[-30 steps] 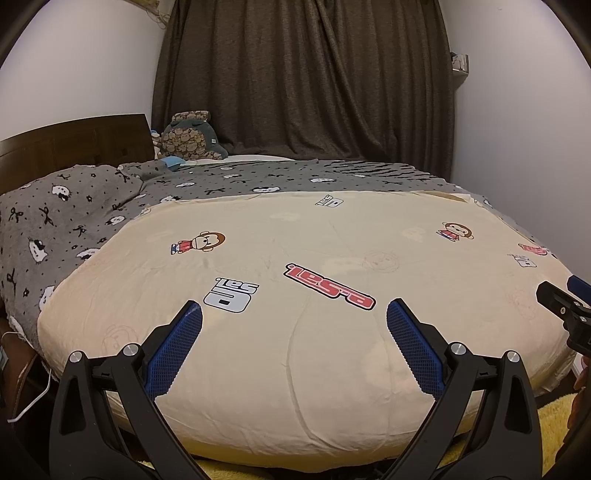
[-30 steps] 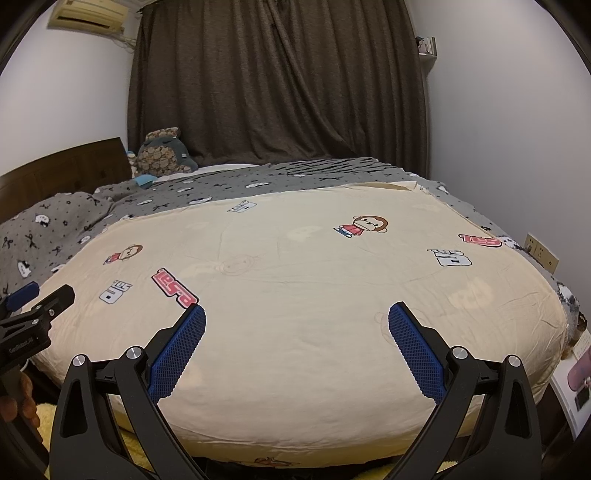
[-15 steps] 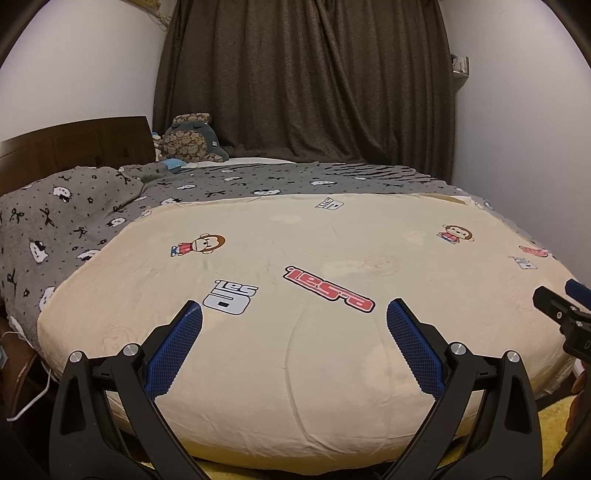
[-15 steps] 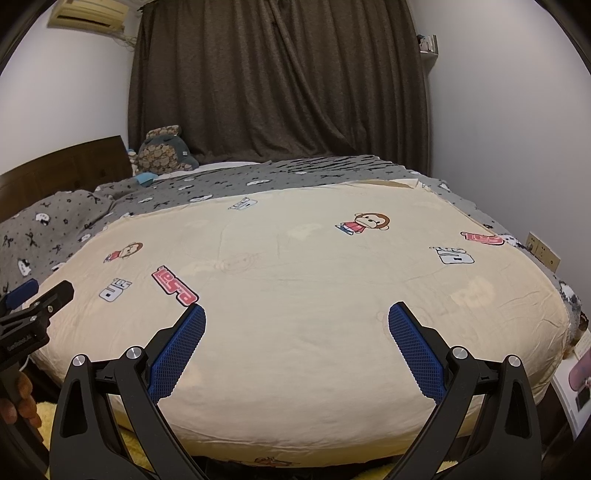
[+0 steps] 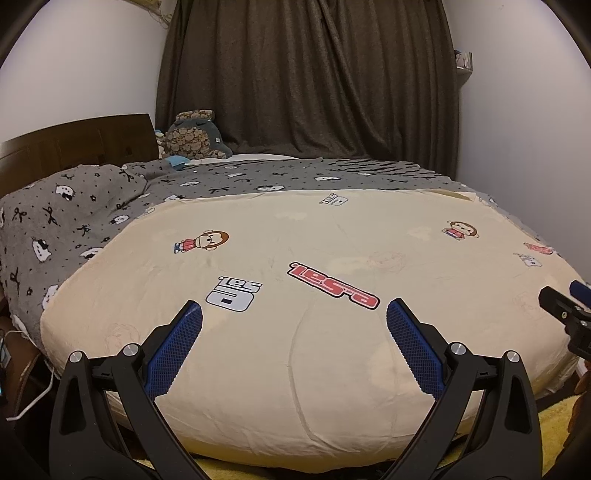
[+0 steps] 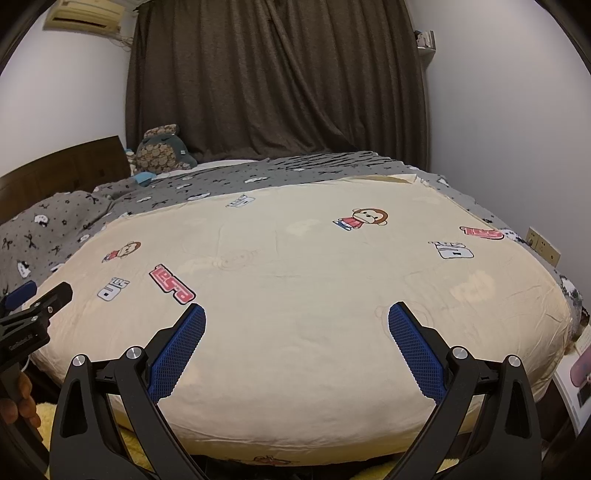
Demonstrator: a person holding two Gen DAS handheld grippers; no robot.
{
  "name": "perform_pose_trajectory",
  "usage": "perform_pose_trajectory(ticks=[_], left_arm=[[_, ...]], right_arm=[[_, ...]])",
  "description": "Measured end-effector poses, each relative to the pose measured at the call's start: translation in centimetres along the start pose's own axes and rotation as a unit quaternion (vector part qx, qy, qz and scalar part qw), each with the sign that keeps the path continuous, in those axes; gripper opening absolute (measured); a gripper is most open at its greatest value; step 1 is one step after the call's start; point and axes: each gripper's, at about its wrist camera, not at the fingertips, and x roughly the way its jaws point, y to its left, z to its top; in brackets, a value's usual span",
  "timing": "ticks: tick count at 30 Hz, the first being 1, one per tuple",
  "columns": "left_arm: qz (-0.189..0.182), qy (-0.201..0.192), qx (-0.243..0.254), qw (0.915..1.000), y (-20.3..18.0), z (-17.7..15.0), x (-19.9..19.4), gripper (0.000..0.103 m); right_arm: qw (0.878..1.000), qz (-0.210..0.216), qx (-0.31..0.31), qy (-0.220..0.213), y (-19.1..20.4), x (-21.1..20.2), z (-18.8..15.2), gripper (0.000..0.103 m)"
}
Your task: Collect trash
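left gripper: fingers spread, nothing held
right gripper: fingers spread, nothing held
right view only: air conditioner, wall socket
trash: none seen on quilt

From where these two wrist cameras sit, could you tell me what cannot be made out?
- Floor at the bed's foot: hidden by the cream quilt, both views.
- Box beside the bed: cut by the right view's edge.
- Small blue item by the plush: too small.
- Trash: none visible.

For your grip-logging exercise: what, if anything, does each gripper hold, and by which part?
Nothing is held. The left gripper and right gripper are both open above the cream quilt.
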Motion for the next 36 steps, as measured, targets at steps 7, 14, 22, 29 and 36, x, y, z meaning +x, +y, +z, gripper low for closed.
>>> perform_pose_trajectory(ticks=[7, 14, 22, 29, 36], left_arm=[[-0.001, 0.007, -0.011, 0.9999, 0.7, 0.0, 0.5, 0.095], [-0.002, 0.008, -0.005, 1.0000, 2.1, 1.3, 2.1, 0.095], [0.073, 0.053, -0.028, 0.9956, 11.5, 4.5, 10.6, 0.095], [0.119, 0.102, -0.069, 0.9853, 20.9, 6.9, 20.3, 0.095], [0.152, 0.124, -0.078, 0.9775, 24.7, 6.4, 26.2, 0.095]], right_arm=[[1.000, -0.002, -0.003, 0.000, 0.0, 0.4, 0.1, 0.099], [0.999, -0.015, -0.045, -0.004, -0.5, 1.5, 1.4, 0.099], [0.995, -0.093, -0.026, 0.034, -10.2, 9.3, 6.4, 0.099], [0.988, -0.145, 0.031, 0.050, -18.6, 17.4, 9.7, 0.099], [0.980, -0.166, 0.071, 0.087, -23.1, 23.2, 11.3, 0.099]])
